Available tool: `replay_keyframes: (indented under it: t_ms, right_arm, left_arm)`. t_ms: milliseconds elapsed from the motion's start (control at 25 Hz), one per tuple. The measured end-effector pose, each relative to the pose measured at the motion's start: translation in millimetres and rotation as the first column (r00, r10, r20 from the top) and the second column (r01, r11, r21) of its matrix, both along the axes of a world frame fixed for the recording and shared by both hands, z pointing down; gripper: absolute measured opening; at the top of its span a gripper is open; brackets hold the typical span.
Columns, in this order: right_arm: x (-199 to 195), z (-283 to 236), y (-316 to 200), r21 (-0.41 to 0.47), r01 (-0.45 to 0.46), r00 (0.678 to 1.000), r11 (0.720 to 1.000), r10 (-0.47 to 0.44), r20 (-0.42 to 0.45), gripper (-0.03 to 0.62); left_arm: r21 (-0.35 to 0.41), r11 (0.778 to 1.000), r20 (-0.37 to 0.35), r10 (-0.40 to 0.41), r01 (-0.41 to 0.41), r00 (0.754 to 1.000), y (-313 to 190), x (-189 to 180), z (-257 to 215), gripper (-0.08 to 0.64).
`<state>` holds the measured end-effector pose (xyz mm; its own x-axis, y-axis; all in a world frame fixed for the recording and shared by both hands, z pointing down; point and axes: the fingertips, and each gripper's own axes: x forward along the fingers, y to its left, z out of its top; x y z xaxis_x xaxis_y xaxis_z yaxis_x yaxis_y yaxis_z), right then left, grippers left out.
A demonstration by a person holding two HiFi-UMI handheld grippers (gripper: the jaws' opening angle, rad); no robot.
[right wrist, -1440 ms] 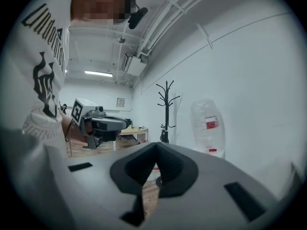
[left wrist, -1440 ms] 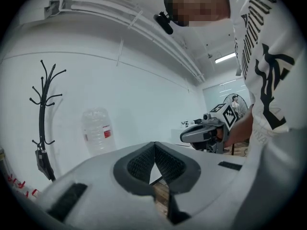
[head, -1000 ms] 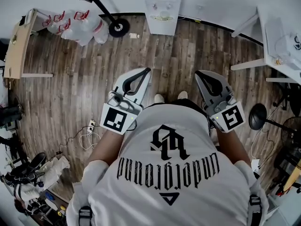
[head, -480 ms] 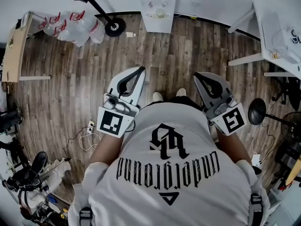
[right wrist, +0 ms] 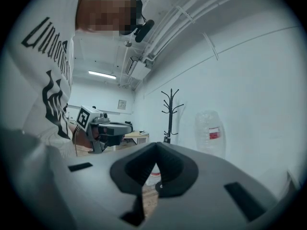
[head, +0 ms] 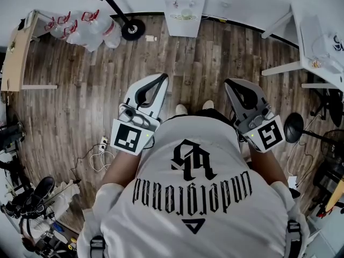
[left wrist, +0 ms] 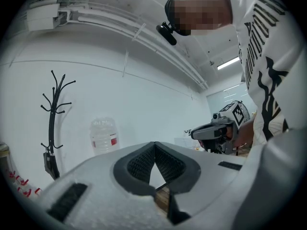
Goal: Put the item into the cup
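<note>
Brown wood-plank floor [head: 80, 90] is spreading beneath a person in a white T-shirt with black lettering [head: 193, 198], who is standing and holding both tools out at waist height. A white table [head: 317, 34] is jutting in at 2 o'clock, and a white water dispenser cabinet [head: 184, 7] is standing against the wall at 12 o'clock. The white left gripper [head: 163, 78] and the grey right gripper [head: 229, 83] are both pointing roughly toward 12 o'clock, each with its jaws pressed together on nothing. Neither the item nor the cup is showing in any view, so their bearing and long axis cannot be told. If they are lying on the table, the right gripper is sitting nearer, and the person is likely needing to turn toward 2 o'clock first.
</note>
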<state>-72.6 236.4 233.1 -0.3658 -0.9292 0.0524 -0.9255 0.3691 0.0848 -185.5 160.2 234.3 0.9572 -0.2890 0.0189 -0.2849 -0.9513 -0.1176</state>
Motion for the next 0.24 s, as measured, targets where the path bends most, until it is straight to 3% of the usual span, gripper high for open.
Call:
replay_keyframes:
  t_ms: [240]
  right_arm:
    - [-5.4, 1.5, -8.7, 0.013, 0.002, 1.0, 1.0, -0.002, -0.011, 0.005]
  left_arm:
    - [0.008, 1.0, -0.013, -0.001, 0.001, 1.0, -6.2, -10.1, -4.1, 0.008]
